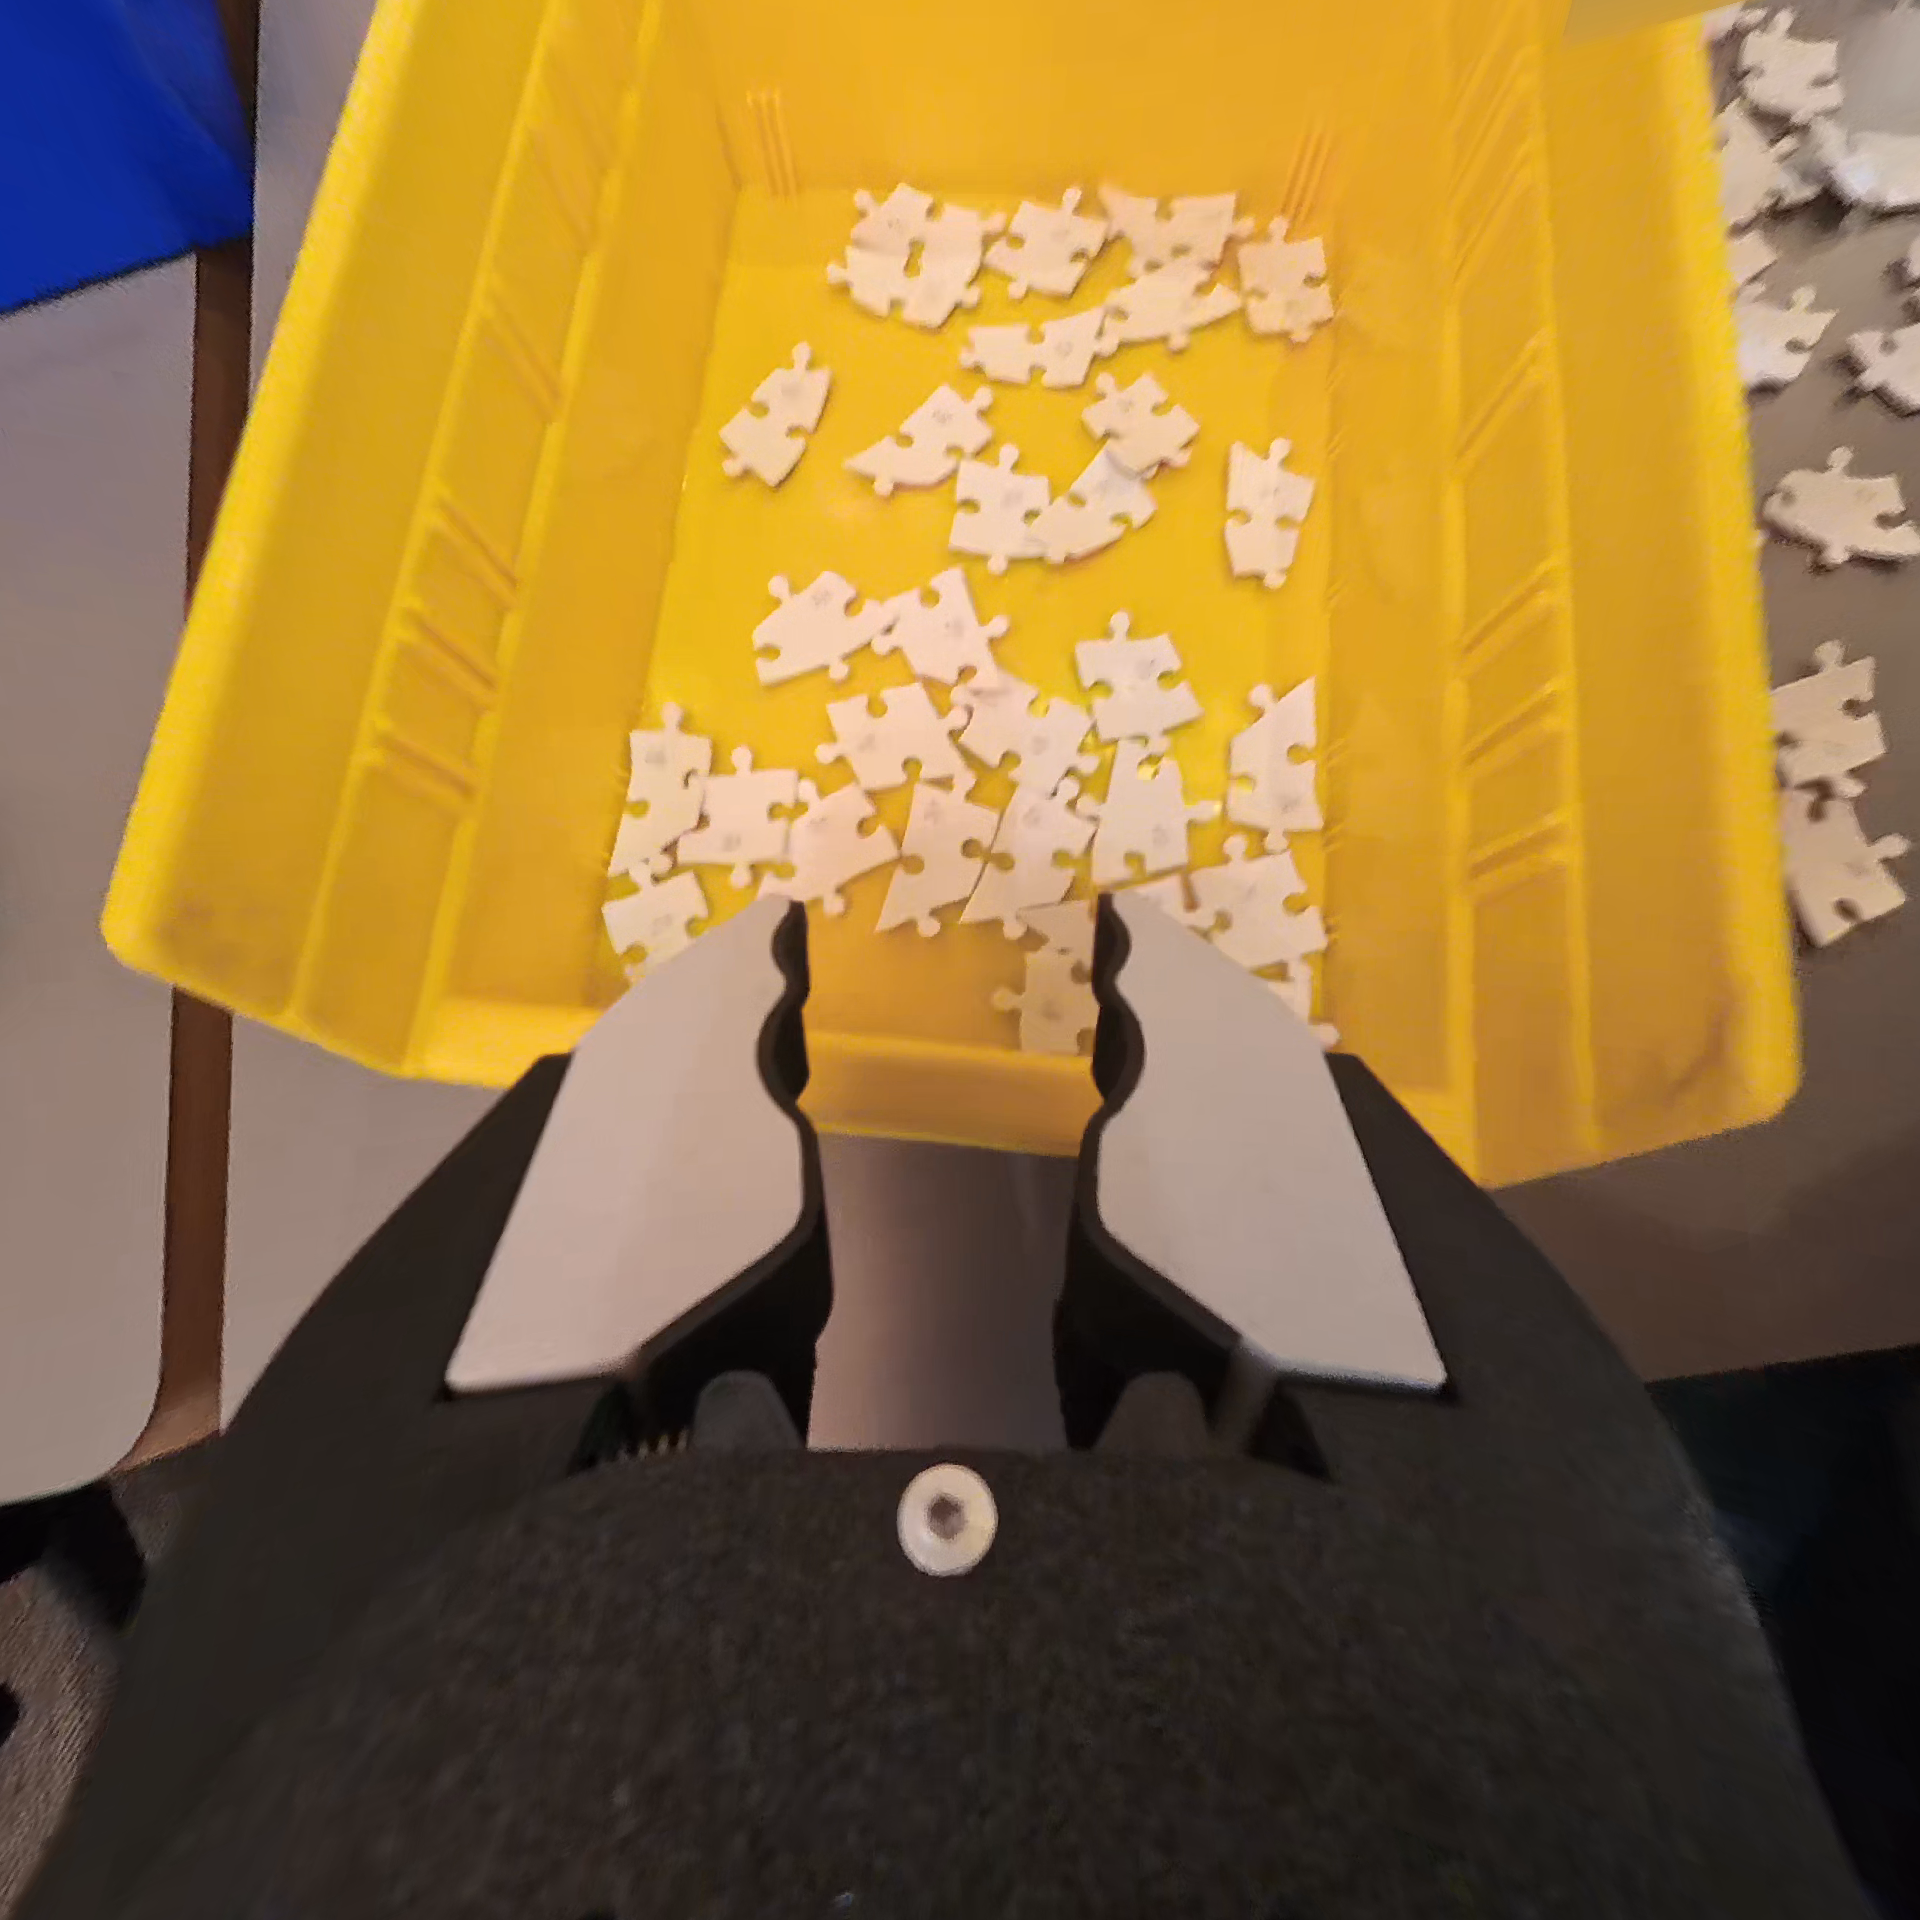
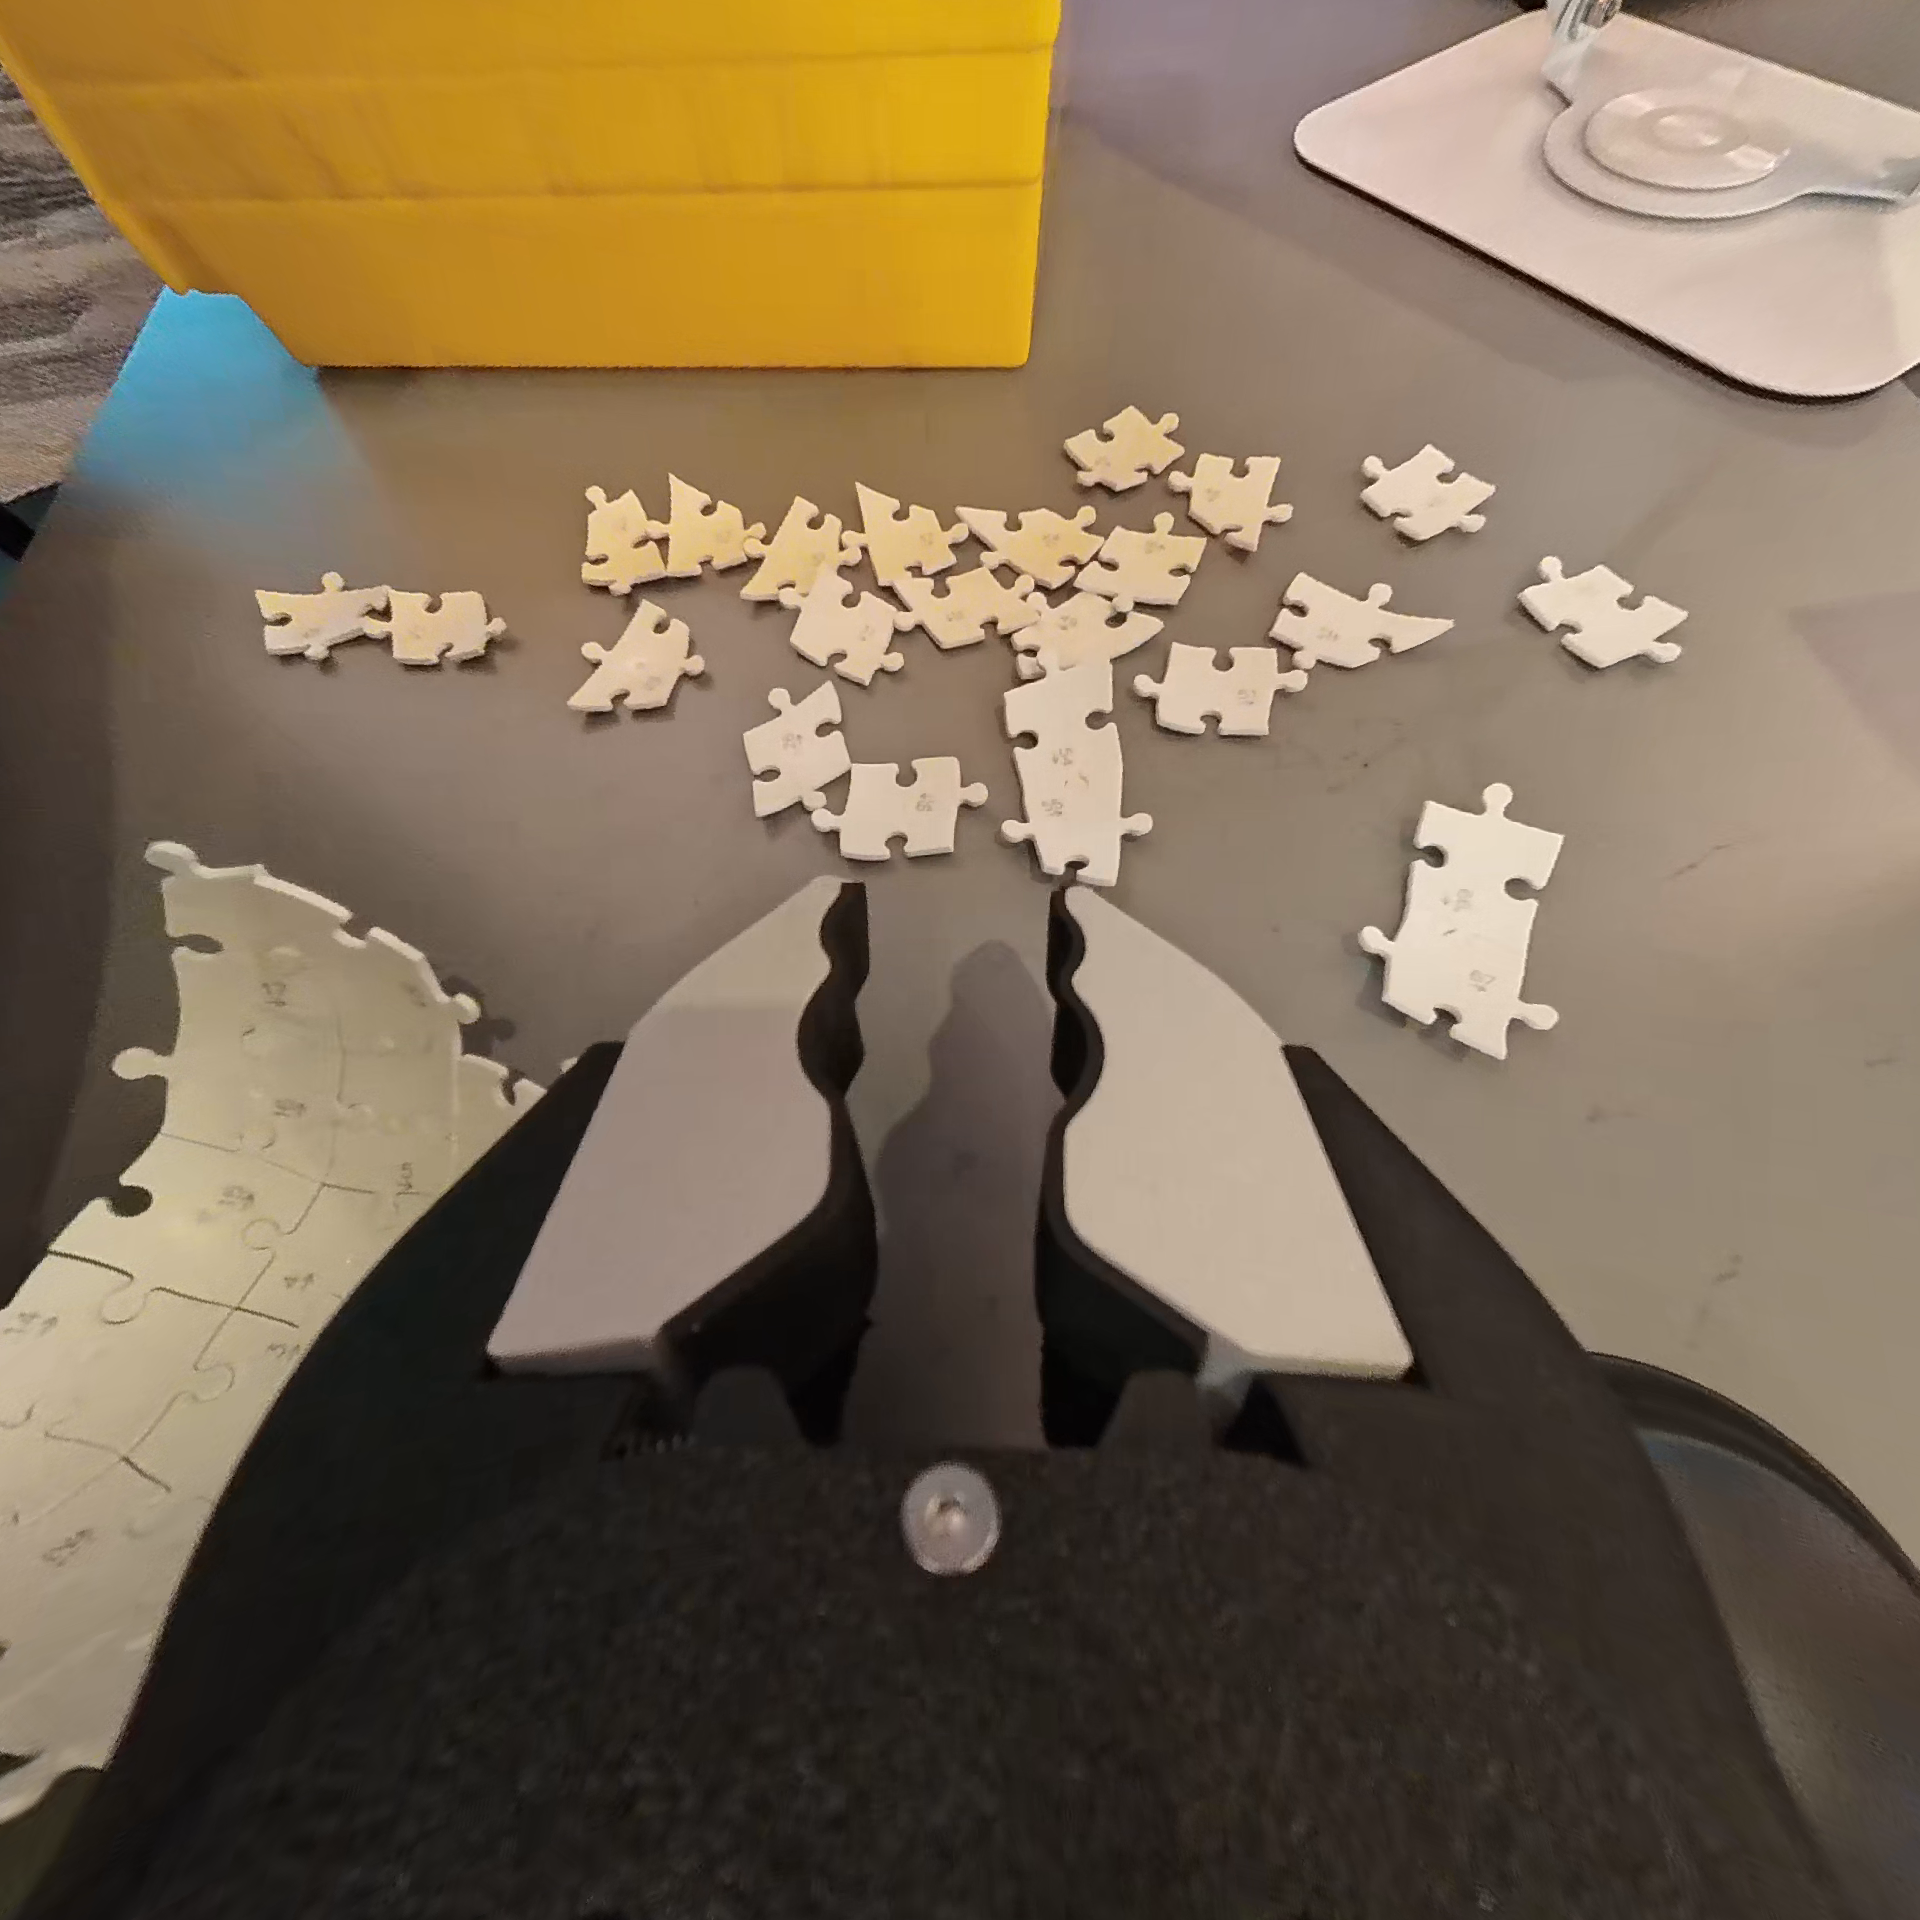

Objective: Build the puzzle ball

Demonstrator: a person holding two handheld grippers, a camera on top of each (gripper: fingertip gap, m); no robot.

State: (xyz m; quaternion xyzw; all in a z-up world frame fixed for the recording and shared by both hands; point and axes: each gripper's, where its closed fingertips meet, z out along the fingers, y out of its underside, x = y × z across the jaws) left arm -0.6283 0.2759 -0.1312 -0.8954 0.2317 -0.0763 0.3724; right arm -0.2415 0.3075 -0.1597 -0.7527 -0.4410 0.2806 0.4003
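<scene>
Grey tabletop (image 2: pixel 1558 1195) carries all items observed. Nearest in the right wrist view, the right gripper (image 2: pixel 956 894) is spread and holds nothing, poised above the table. To its left, partly hidden behind the gripper body, lies the assembled curved section (image 2: pixel 208 1195) of the puzzle ball, its numbered inner faces turned up. Just beyond the right fingertip sits a joined pair of pieces (image 2: pixel 1070 769), close to the tip; contact cannot be confirmed. A second joined pair (image 2: pixel 1465 935) lies to the right, apart from the gripper. Farther out, loose pieces (image 2: pixel 935 582) are scattered across the table, several overlapping. Behind them stands the yellow bin (image 2: pixel 623 208), and at far right a white flat base (image 2: pixel 1662 239) with a clear disc on it. In the left wrist view, the left gripper (image 1: pixel 945 909) is likewise spread and empty, held over the near edge of the yellow bin (image 1: pixel 364 727). Bin pieces (image 1: pixel 1039 675) cover its floor from just past the fingertips to the far wall, none between the fingers.
</scene>
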